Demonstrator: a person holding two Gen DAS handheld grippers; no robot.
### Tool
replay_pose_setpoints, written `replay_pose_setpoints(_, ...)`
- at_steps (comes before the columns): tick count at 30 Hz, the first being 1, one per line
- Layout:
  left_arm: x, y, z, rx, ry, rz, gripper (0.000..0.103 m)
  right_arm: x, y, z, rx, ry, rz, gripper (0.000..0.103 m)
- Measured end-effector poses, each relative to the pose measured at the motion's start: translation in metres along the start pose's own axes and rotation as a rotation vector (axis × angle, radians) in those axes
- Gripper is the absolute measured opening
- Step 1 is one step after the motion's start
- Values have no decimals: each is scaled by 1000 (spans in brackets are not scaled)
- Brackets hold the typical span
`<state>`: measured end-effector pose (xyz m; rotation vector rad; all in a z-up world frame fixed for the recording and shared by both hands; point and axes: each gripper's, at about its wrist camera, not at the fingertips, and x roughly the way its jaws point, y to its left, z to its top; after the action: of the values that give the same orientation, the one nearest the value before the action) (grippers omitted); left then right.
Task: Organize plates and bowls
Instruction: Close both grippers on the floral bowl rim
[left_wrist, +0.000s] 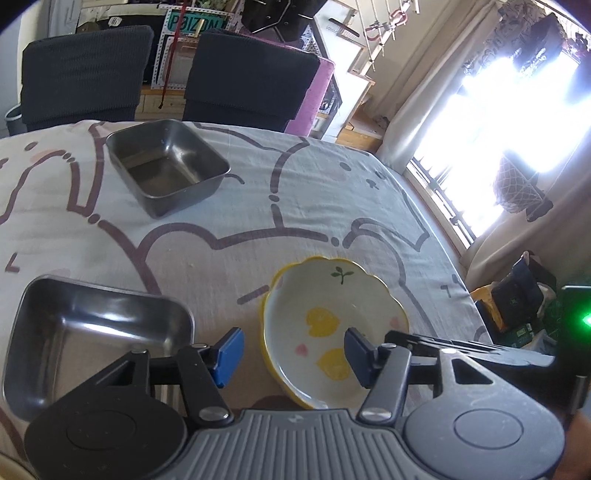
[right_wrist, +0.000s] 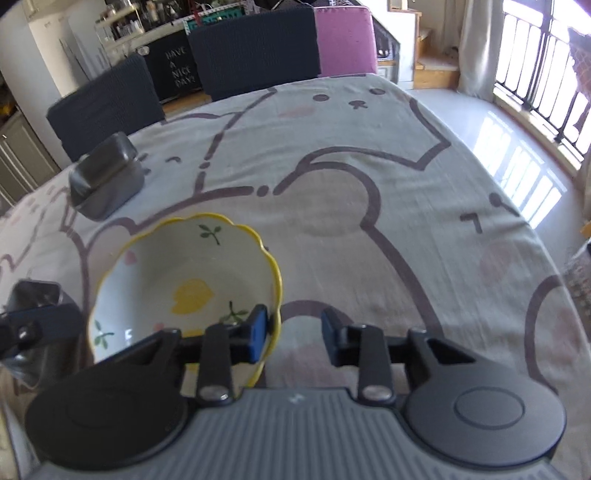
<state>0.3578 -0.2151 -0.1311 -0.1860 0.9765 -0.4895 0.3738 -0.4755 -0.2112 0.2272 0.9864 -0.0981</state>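
A white bowl (left_wrist: 325, 317) with a wavy yellow rim and lemon print sits on the cartoon-print tablecloth (left_wrist: 258, 206). My left gripper (left_wrist: 293, 354) is open and straddles its left rim: the blue left pad (left_wrist: 231, 354) is outside and clear of the rim, the right pad inside. In the right wrist view the same bowl (right_wrist: 184, 273) is at lower left. My right gripper (right_wrist: 293, 334) is open across its right rim, with the left pad (right_wrist: 258, 332) inside close to the rim and the right pad outside over cloth.
A square steel tray (left_wrist: 96, 328) lies just left of the bowl and a second steel tray (left_wrist: 166, 166) sits near the far edge. Two dark chairs (left_wrist: 251, 77) stand behind the table. The table's right edge (right_wrist: 546, 236) drops to the floor by the window.
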Motion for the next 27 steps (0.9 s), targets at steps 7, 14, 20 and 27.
replay_pose_setpoints(7,23,-14,3,87,26,20,53,-14,-12,-8,-24,14,-14,33)
replay_pose_setpoints(14,51,-28,-1,159,77,32,26,-19,-28,-15,25,-10,-9,33)
replay_pose_setpoints(20,61,-25,0,171,98,69,14,-13,-28,-14,36,-11,-10,33)
replay_pose_setpoints(27,68,-18,-2,136,121,40,14,-11,-21,-7,52,-32,-19,15)
